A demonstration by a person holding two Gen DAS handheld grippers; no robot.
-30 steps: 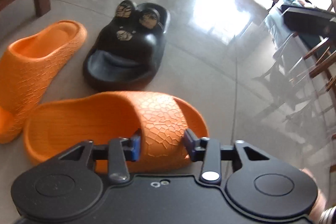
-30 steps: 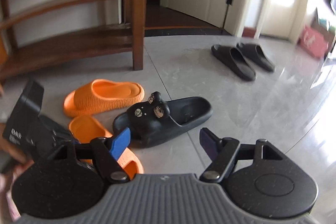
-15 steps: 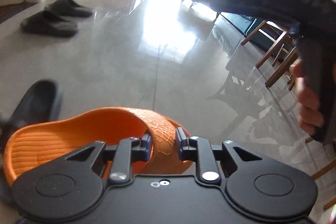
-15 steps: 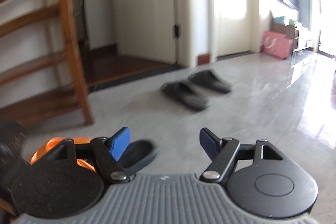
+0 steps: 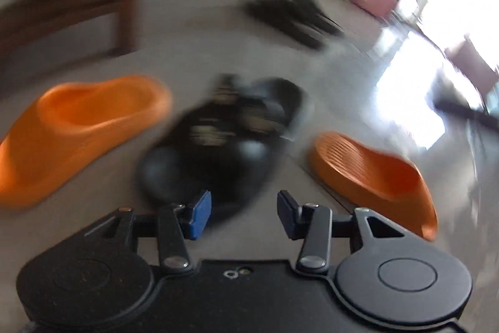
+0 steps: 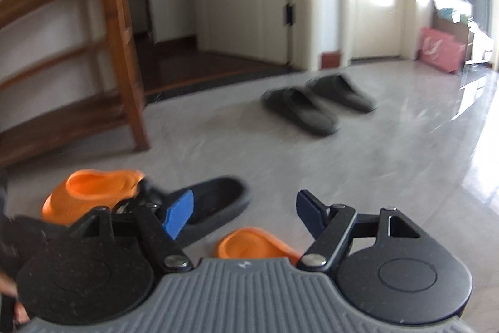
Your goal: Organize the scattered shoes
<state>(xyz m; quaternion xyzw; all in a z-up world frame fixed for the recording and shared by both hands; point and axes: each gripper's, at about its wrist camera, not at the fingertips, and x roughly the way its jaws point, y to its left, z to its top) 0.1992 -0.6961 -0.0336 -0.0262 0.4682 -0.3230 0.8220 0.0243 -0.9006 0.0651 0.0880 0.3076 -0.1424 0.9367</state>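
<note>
Orange slides: two, textured foam, one (image 5: 81, 127) at 9 o'clock, one (image 5: 374, 177) at 3 o'clock (tipped). Black slide (image 5: 224, 142): one, centre. Grey slides (image 6: 318, 102): two, 12 o'clock. Left gripper (image 5: 243, 211) jaws just opened, empty; right gripper (image 6: 243, 217) jaws spread, empty.

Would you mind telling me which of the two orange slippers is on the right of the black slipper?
The orange slipper with its ribbed footbed showing, right of the black slipper; the other orange slipper lies left.
</note>
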